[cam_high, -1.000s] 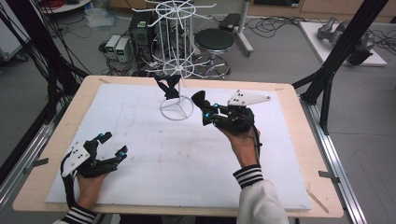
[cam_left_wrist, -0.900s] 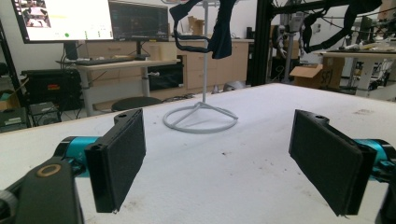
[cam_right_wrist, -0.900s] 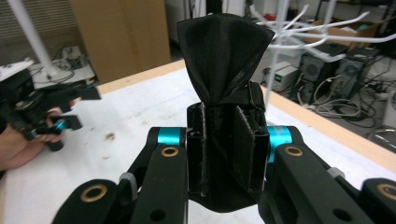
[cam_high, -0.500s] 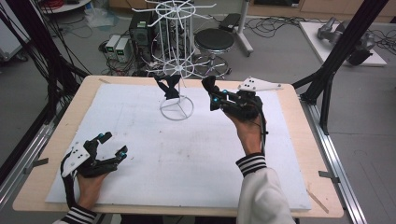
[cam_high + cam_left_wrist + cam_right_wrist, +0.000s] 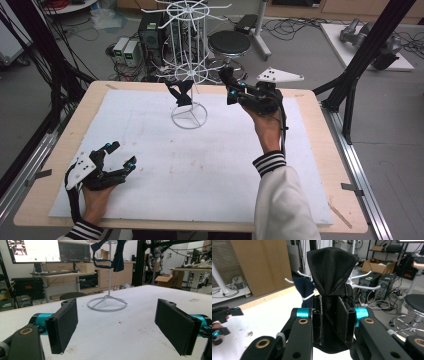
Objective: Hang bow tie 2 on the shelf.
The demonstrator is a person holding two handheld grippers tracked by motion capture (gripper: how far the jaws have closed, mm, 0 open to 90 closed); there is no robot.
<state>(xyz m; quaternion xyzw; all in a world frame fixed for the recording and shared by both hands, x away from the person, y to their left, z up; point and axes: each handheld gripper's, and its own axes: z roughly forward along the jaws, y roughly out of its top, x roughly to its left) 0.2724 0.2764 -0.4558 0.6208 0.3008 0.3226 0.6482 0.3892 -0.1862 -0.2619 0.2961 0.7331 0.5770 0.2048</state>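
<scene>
black cloth (image 5: 331, 277) stands pinched upright in your right gripper (image 5: 231, 91), jaws clamped on its gathered waist. white wire rack (image 5: 188, 75) lies just beyond, to its left, a dark garment (image 5: 181, 92) already hung there. your left gripper (image 5: 120, 157) rests wide open, empty, well apart.

Grey floor strewn with cables (image 5: 300, 30), a black stool (image 5: 229, 43), desks with monitors (image 5: 48, 250) behind.

No text, label, brand or number can be read; the writing on the bright monitor screens (image 5: 48, 250) is too small.
</scene>
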